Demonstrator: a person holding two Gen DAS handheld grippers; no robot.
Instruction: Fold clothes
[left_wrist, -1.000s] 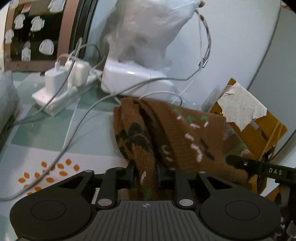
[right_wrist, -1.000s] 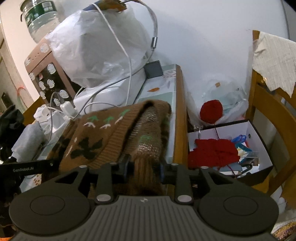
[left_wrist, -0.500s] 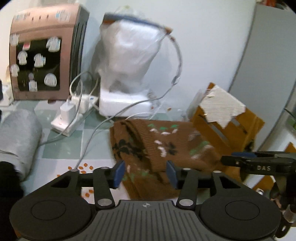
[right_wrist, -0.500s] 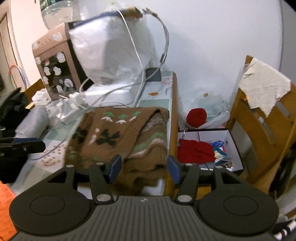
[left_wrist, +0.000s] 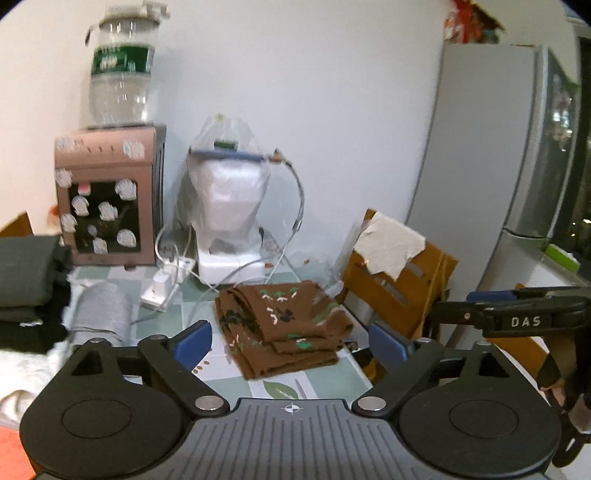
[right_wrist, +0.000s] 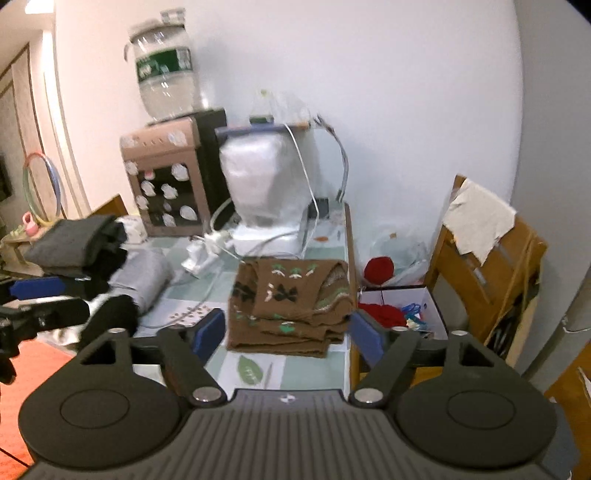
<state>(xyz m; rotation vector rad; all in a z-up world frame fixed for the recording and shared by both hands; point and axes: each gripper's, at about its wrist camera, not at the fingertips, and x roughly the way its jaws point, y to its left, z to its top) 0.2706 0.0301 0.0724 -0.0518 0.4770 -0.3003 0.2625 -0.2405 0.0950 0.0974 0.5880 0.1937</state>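
While both sets of fingers stand away from any cloth, the entries run as follows.

Item one: brown patterned sweater (left_wrist: 282, 328), folded into a compact stack of layers. It lies flat on the desk (left_wrist: 321, 384), ahead of and beyond the left gripper (left_wrist: 291, 345), framed by its blue pads but touching neither. Seen from the right gripper (right_wrist: 288, 334), it lies likewise ahead of the fingers, at the desk's edge. Judged complete: no loose sleeve or hem shows.

Item two: left gripper. Fingers spread wide and opening; nothing between them.

Item three: right gripper. Fingers spread wide and opening; nothing between them.

Item four: dark folded garments (right_wrist: 79, 245), stacked well to the left of the fingers. Judged already done.

Item five: grey rolled cloth (left_wrist: 101, 308), to the left of the left fingers, beside the dark stack. Whether it counts as finished cannot be told.

Item six: white cloth (left_wrist: 22, 373) and orange cloth (right_wrist: 33, 373), loose at the near left, below the fingers. Judged the likely remainder of the work.

Item seven: power strip with chargers (left_wrist: 166, 286), beyond the sweater, cables trailing near it.
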